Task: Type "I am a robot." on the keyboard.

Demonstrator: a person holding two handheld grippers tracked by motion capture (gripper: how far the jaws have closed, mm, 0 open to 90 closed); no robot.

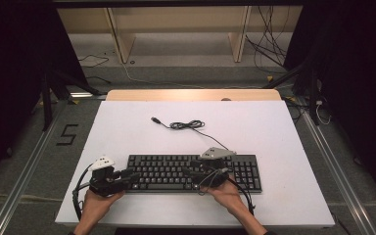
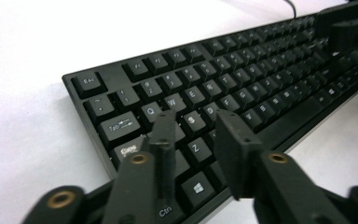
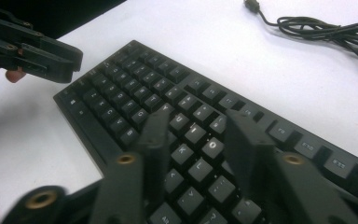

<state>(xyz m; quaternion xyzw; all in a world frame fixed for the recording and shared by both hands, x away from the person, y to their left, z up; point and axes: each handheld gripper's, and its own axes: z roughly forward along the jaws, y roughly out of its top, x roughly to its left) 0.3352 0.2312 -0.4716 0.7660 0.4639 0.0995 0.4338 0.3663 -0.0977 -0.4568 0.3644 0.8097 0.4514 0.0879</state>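
A black keyboard (image 1: 194, 173) is laid lengthwise across the near part of the white counter (image 1: 127, 127), its long axis running from the left claw (image 2: 193, 128), poised over the left-end keys, to the right claw (image 3: 200, 128), held over the letter keys right of centre. Both claws are seen part-closed with nothing gripped. The contact of the tips with the keys cannot be made out, and the cable (image 1: 186, 125) beyond is cut off behind the right claw.

Bright even light, soft shadows (near jaws blurred)
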